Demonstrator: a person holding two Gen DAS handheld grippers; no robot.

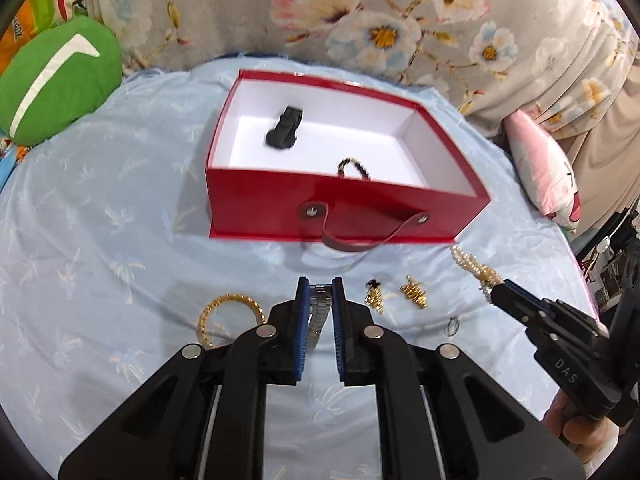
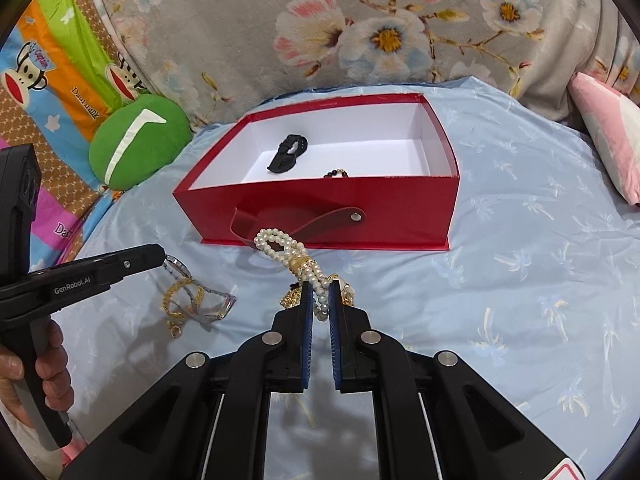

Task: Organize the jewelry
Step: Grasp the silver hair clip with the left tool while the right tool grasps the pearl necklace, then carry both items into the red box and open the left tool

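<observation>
The red box [image 1: 348, 204] sits open at frame centre on the blue sheet [image 1: 100, 240]. Lifting step: the left gripper [image 1: 320, 292] pinches a silver watch [image 1: 318, 312], and the right gripper [image 2: 321, 292] clamps the pearl bracelet [image 2: 288, 250]. Next, I judge, both carry over the near wall and release.

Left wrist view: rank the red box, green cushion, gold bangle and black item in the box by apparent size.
1. red box
2. green cushion
3. gold bangle, though nearer the camera
4. black item, though farther away
</observation>
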